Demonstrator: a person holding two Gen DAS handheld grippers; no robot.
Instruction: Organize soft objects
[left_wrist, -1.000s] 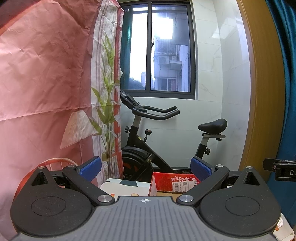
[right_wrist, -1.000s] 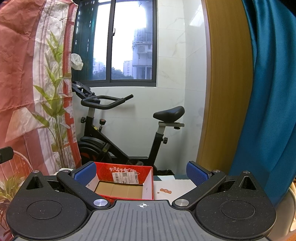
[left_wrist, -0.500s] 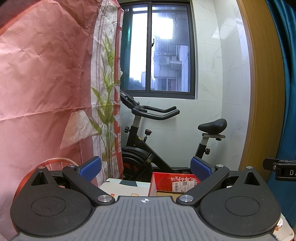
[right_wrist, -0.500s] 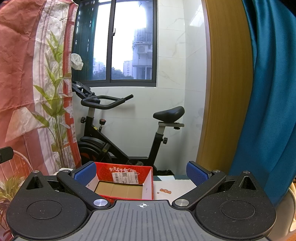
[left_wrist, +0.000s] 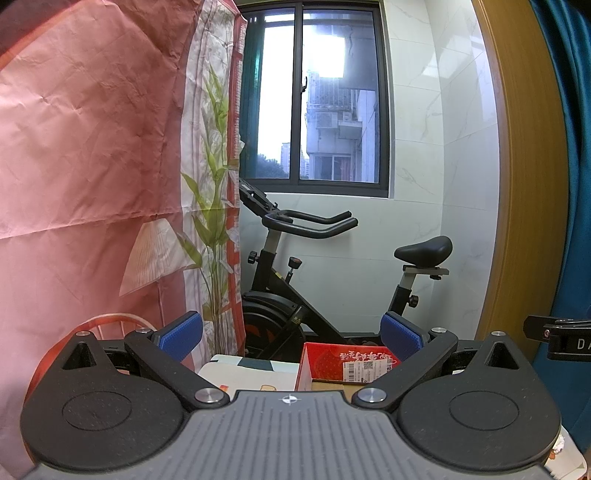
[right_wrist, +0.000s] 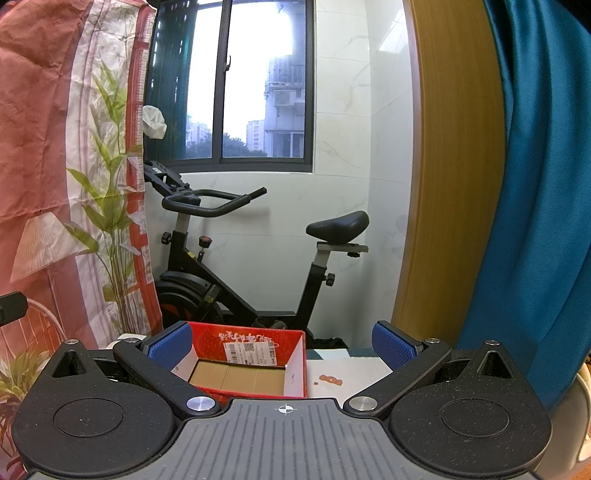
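Note:
A red cardboard box (right_wrist: 258, 354) with a brown bottom and a white shipping label stands open and holds nothing on a light tabletop (right_wrist: 351, 373). In the left wrist view the same red box (left_wrist: 332, 363) shows low between the fingers. My right gripper (right_wrist: 284, 341) is open, held level above the table's near side, its left fingertip overlapping the box's left wall in the image. My left gripper (left_wrist: 291, 334) is open too, with nothing between its blue pads (left_wrist: 181, 332). No soft object is in view.
A black exercise bike (right_wrist: 229, 273) stands behind the table under a window (right_wrist: 236, 85). A pink and leaf-print sheet (left_wrist: 92, 155) hangs on the left, a teal curtain (right_wrist: 535, 184) and wooden panel (right_wrist: 450, 166) on the right. The other gripper's edge (left_wrist: 557, 338) shows at right.

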